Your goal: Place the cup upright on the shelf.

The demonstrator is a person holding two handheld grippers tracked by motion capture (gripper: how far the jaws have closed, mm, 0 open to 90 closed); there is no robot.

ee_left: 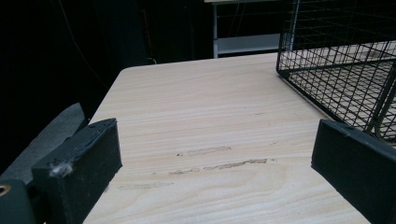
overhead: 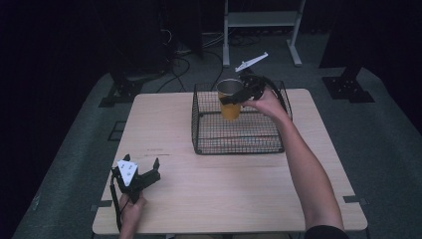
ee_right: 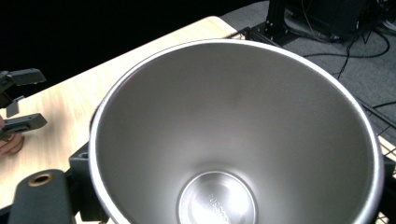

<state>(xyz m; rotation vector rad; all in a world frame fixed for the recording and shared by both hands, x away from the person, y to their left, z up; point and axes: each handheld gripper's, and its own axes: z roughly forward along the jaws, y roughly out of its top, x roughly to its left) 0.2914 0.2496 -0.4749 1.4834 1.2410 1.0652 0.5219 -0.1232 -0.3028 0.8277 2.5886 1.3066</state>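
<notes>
A yellow cup with a bare steel inside hangs upright above the back of a black wire basket. My right gripper is shut on its upper wall, just under the rim. One dark jaw shows at the cup's left in the right gripper view; the other is hidden behind the cup. My left gripper rests near the table's front left corner, open, with bare wood between its jaws. It also appears far off in the right gripper view. The basket's near corner is to its front right.
The light wood table has free surface in front of and left of the basket. Dark floor surrounds it. A white stand, a white plastic piece and cables lie beyond the far edge.
</notes>
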